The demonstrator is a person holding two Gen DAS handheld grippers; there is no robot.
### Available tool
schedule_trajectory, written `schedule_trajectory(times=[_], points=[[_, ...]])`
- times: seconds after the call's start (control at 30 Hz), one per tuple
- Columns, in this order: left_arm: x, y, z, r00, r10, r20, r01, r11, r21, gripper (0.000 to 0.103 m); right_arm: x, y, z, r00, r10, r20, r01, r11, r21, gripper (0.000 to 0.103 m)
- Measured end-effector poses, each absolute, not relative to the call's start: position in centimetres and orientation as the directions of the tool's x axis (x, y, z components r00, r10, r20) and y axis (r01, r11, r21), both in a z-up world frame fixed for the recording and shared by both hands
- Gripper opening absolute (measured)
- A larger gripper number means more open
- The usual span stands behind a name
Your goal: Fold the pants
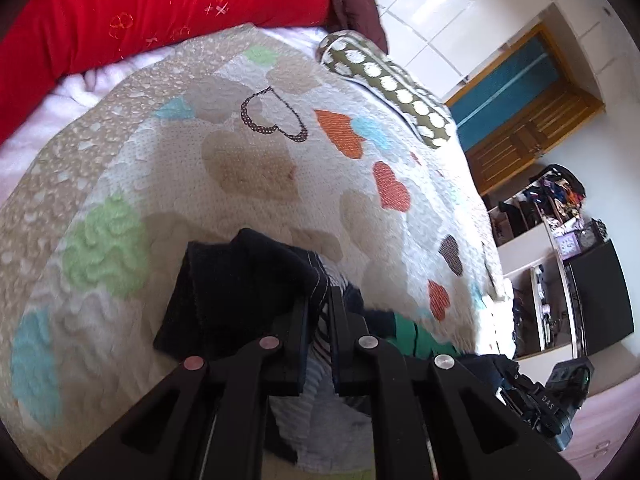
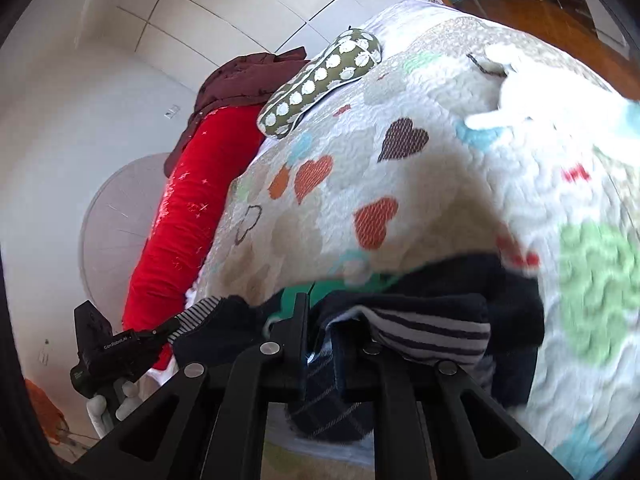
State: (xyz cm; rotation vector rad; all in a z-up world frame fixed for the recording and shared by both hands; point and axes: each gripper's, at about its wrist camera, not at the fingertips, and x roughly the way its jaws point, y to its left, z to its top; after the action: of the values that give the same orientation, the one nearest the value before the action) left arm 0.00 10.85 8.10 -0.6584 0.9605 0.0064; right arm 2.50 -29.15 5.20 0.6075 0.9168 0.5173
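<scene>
The left gripper (image 1: 320, 300) is seen nearly closed, its jaws pinching the dark navy fabric of the pants (image 1: 248, 280), which rise from the fingers toward 11 o'clock over the quilt (image 1: 240, 168). A striped lining is exposed between the fingers. Green fabric (image 1: 412, 336) is visible at 3 o'clock of the fingertips.

The right gripper (image 2: 320, 320) is likewise nearly closed on the pants (image 2: 440, 300); navy cloth with a striped inner layer (image 2: 432, 332) is draped across its right finger and bunches toward 3 o'clock. The garment is held lifted above the heart-patterned quilt (image 2: 400, 184) between both tools. In the right wrist view, the left gripper's body (image 2: 104, 348) is located at 9 o'clock, held by a gloved hand (image 2: 116, 404).

A red bolster (image 1: 140, 20) lies at 11 o'clock of the quilt, and a dotted olive pillow (image 1: 392, 88) at 1 o'clock.
</scene>
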Motion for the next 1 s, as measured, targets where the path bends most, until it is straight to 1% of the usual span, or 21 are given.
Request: schedule_trajectory(times=[0.2,0.3,0.37,0.4,0.43,0.47,0.5,0.53,0.57,0.67,0.77,0.83,0.9,1.0], points=[[8.5,12.2,4.4,0.480,-0.306,-0.822,-0.390,0.765,-0.513,0.009,9.2,-28.7,3.9,0.488,0.563,-0.667,-0.078,0.789,0.609,0.008],[10.6,12.5,2.9,0.461,-0.328,-0.825,-0.412,0.744,-0.526,0.011,12.1,-29.2,1.9,0.479,0.521,-0.707,0.011,0.802,0.598,0.009],[11.4,12.4,2.6,0.460,-0.349,-0.817,-0.389,0.747,-0.539,0.013,12.9,-29.7,0.9,0.488,0.495,-0.719,0.059,0.803,0.593,0.013],[11.6,12.5,2.8,0.465,-0.359,-0.809,-0.374,0.748,-0.548,0.015,12.9,-29.8,0.8,0.494,0.473,-0.729,0.067,0.816,0.575,0.020],[11.9,12.6,3.2,0.475,-0.378,-0.795,-0.346,0.751,-0.563,0.020,12.9,-29.7,0.8,0.503,0.465,-0.729,0.057,0.823,0.565,0.030],[12.1,12.7,3.8,0.486,-0.398,-0.778,-0.315,0.751,-0.581,0.028,12.6,-29.7,1.1,0.512,0.470,-0.719,0.037,0.824,0.566,0.037],[12.4,12.9,4.5,0.494,-0.421,-0.761,-0.286,0.748,-0.599,0.034,12.4,-29.7,1.3,0.521,0.470,-0.713,0.023,0.827,0.562,0.050],[12.7,13.0,5.0,0.495,-0.439,-0.749,-0.267,0.744,-0.613,0.050,12.1,-29.7,1.6,0.531,0.462,-0.710,0.015,0.833,0.553,0.057],[13.0,13.2,5.6,0.500,-0.451,-0.739,-0.253,0.740,-0.623,0.058,11.7,-29.7,2.0,0.545,0.457,-0.703,0.004,0.837,0.547,0.058],[12.8,13.6,7.4,0.528,-0.412,-0.742,-0.260,0.754,-0.604,0.058,11.0,-29.7,2.7,0.548,0.460,-0.699,-0.010,0.839,0.544,0.058],[10.6,13.9,9.1,0.561,-0.385,-0.732,-0.249,0.765,-0.594,0.058,9.9,-29.9,3.6,0.553,0.483,-0.679,-0.023,0.824,0.567,0.058],[8.3,14.0,9.6,0.570,-0.337,-0.749,-0.252,0.796,-0.550,0.060,8.6,-30.1,4.5,0.566,0.485,-0.667,-0.048,0.827,0.560,0.061],[6.1,14.4,9.3,0.570,-0.287,-0.770,-0.275,0.816,-0.508,0.063,6.6,-30.5,5.4,0.582,0.477,-0.658,-0.079,0.839,0.538,0.064],[2.1,16.1,6.8,0.539,-0.277,-0.795,-0.341,0.792,-0.507,0.063,3.6,-31.5,5.9,0.597,0.453,-0.662,-0.101,0.861,0.498,0.065]])
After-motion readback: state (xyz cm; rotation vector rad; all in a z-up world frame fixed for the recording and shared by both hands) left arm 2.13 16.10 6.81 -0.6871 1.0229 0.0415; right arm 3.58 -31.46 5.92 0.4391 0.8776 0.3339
